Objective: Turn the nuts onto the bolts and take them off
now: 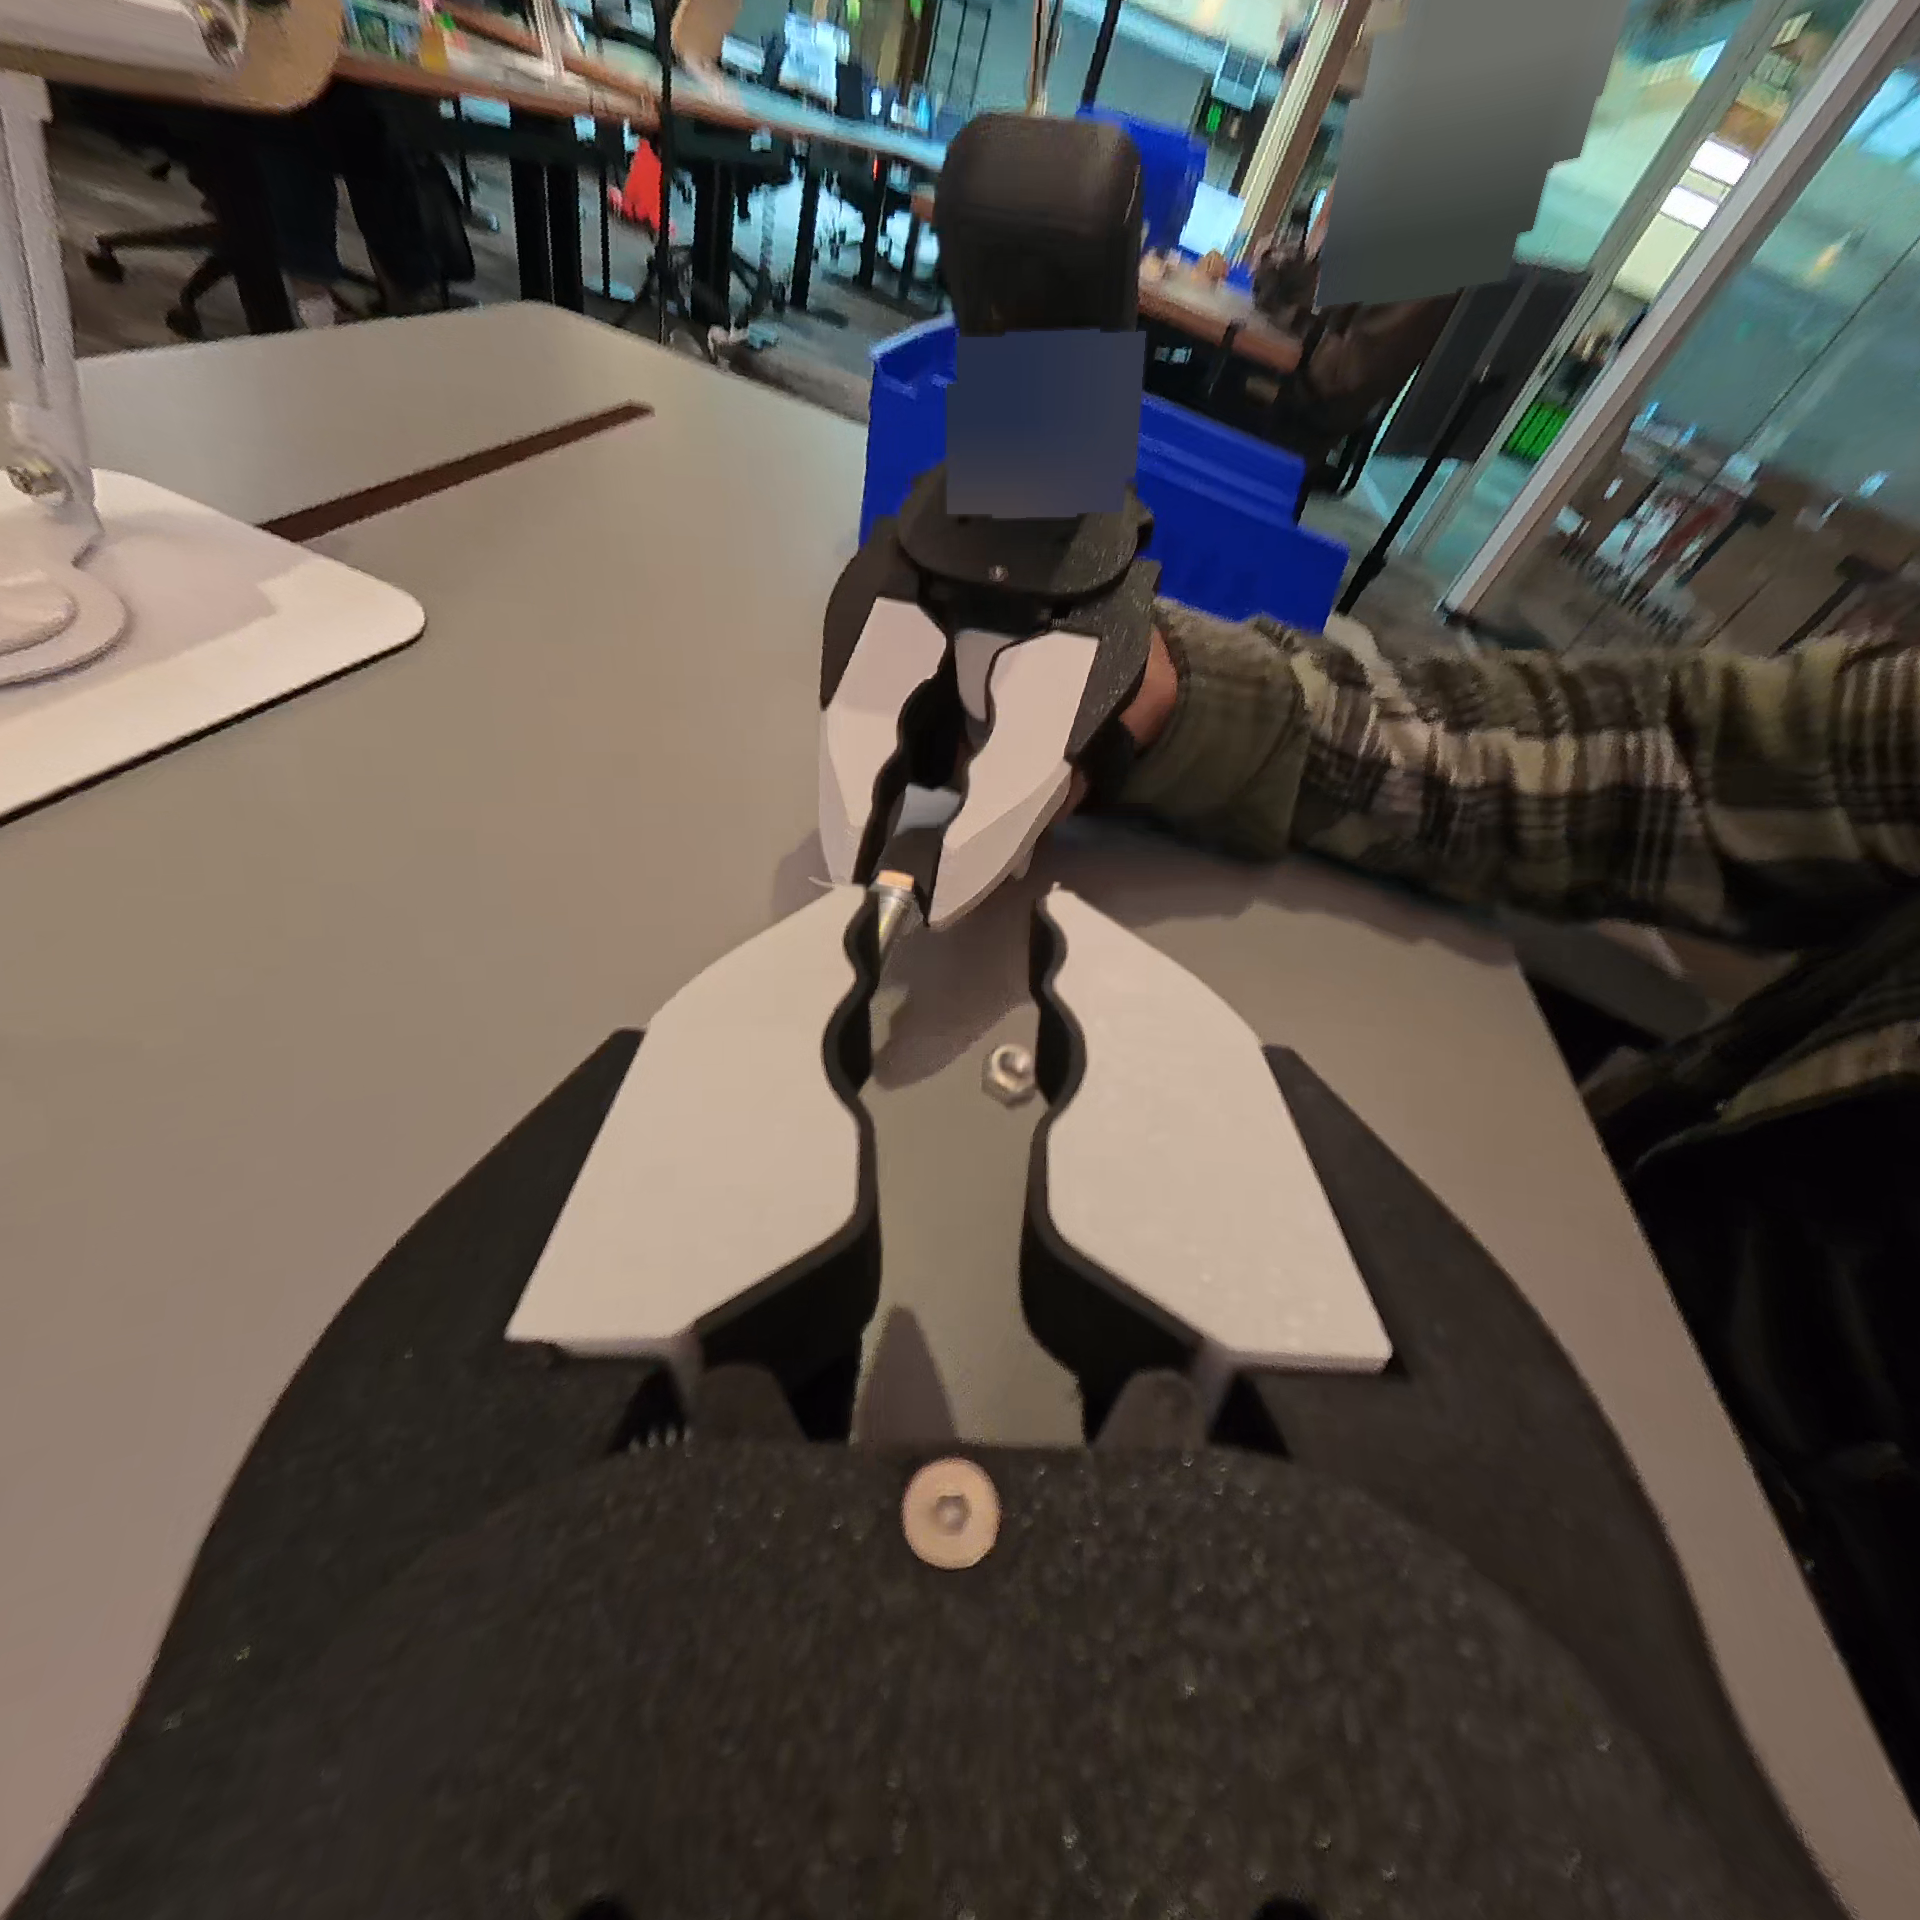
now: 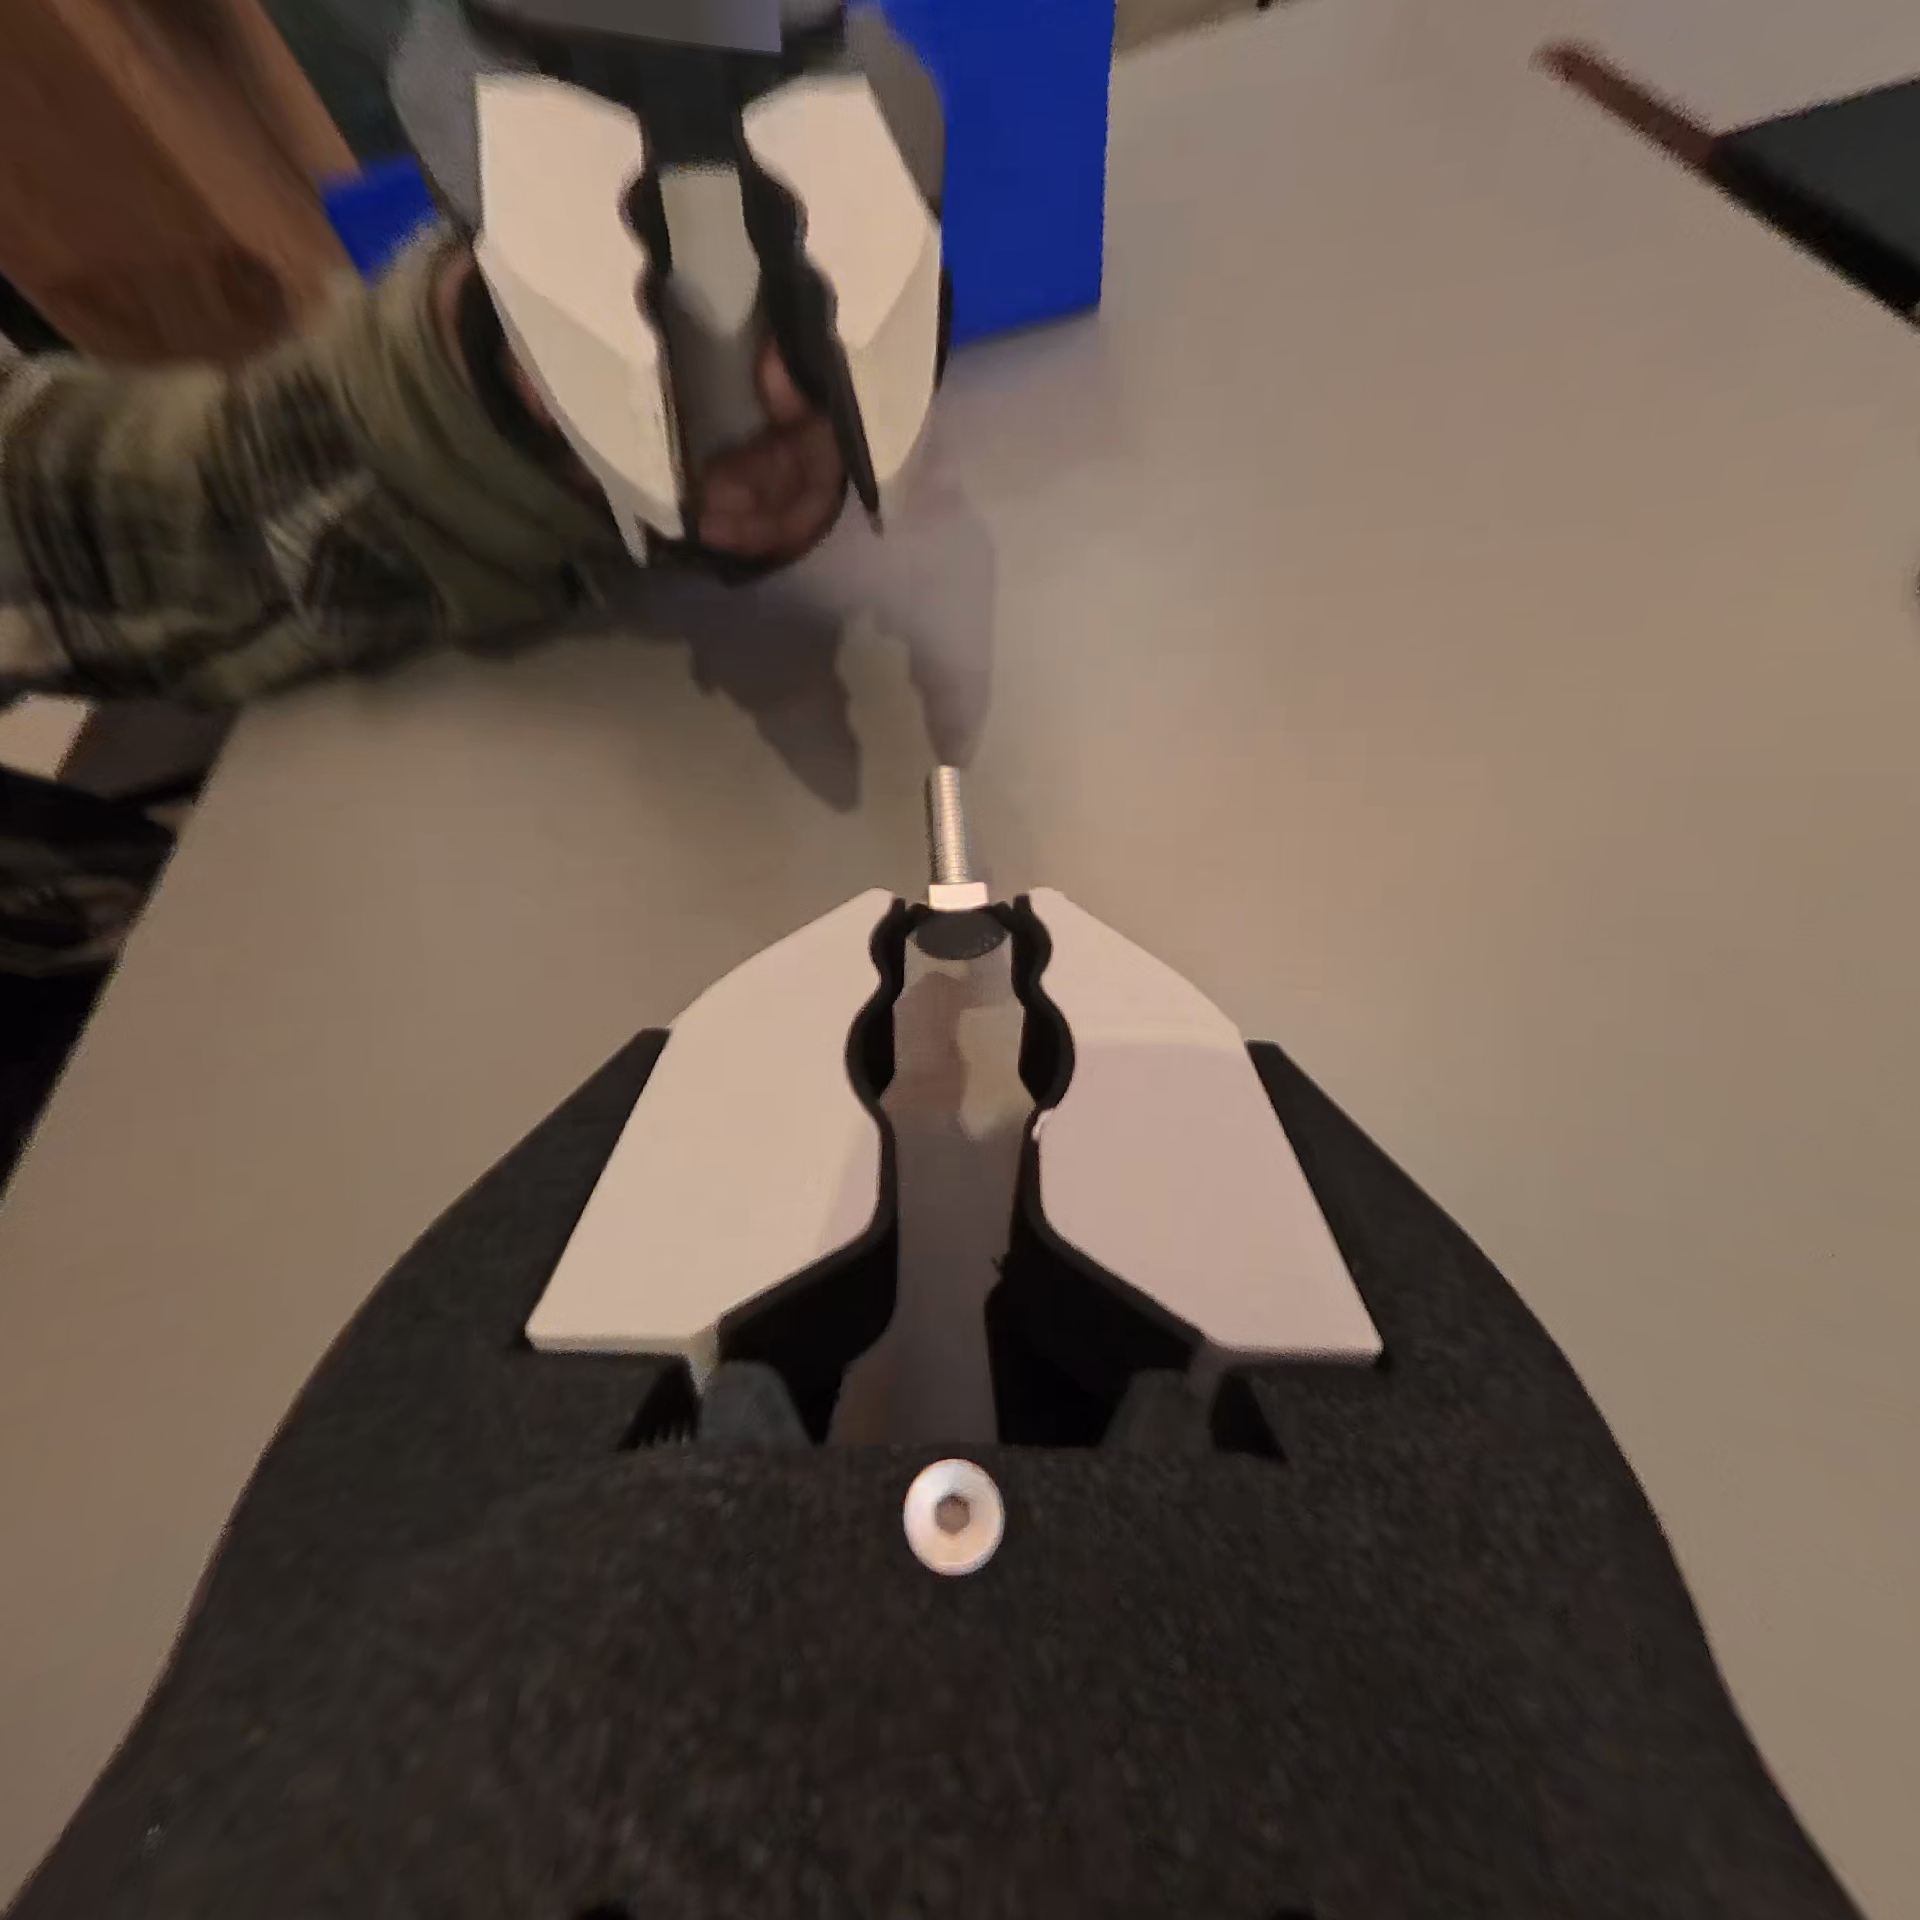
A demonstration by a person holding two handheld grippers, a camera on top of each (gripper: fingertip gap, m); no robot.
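Note:
In the right wrist view my right gripper (image 2: 958,909) is shut on the head of a silver bolt (image 2: 949,831), whose threaded shaft points forward above the grey table (image 2: 1351,623). The left gripper (image 2: 758,520) faces it from farther off, open and empty. In the left wrist view my left gripper (image 1: 945,904) is open just above the table. A loose silver nut (image 1: 1008,1075) lies on the table between its fingers, near the right finger (image 1: 1143,1122). The right gripper (image 1: 899,894) stands just ahead, holding the bolt (image 1: 894,912) tip-down toward my left fingertip.
A blue bin (image 1: 1205,499) stands behind the right gripper at the table's far edge. A white stand base (image 1: 208,634) sits at the left. A plaid sleeve (image 1: 1507,769) reaches in from the right, near the table's right edge (image 1: 1558,1091). Some 7 centimetres of space lies between my two pairs of fingers. The right tips stand about 25 centimetres off the white stand base (image 1: 208,634).

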